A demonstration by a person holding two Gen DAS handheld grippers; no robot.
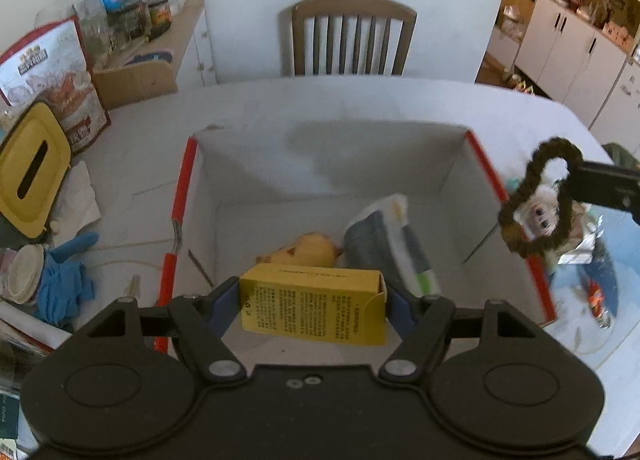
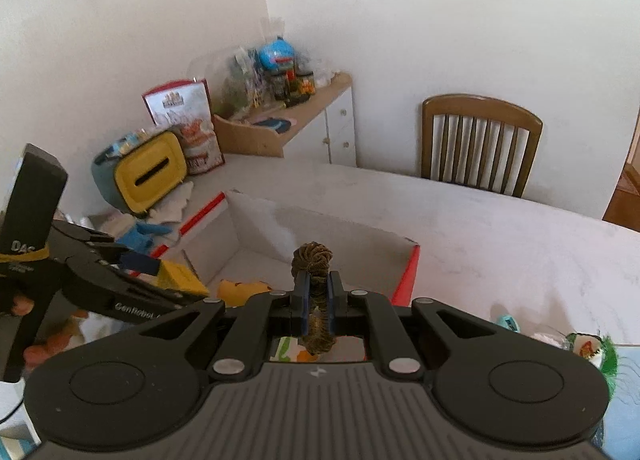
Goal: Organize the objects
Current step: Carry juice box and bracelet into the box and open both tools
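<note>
Both grippers are loaded: the left gripper [image 1: 313, 302] clamps a yellow carton [image 1: 316, 304] crosswise directly over the open cardboard box [image 1: 256, 172], while the right gripper [image 2: 316, 298], pinching a brown scrunchie [image 2: 314, 264], waits outside its right wall.

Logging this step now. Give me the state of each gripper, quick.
Left gripper: shut on the yellow box, over the white box.
Right gripper: shut on the brown scrunchie.

We see the box [image 1: 328, 164] open on top, far half bare; plush toy [image 1: 308, 250] & pouch [image 1: 384, 248] crowd near floor.
</note>
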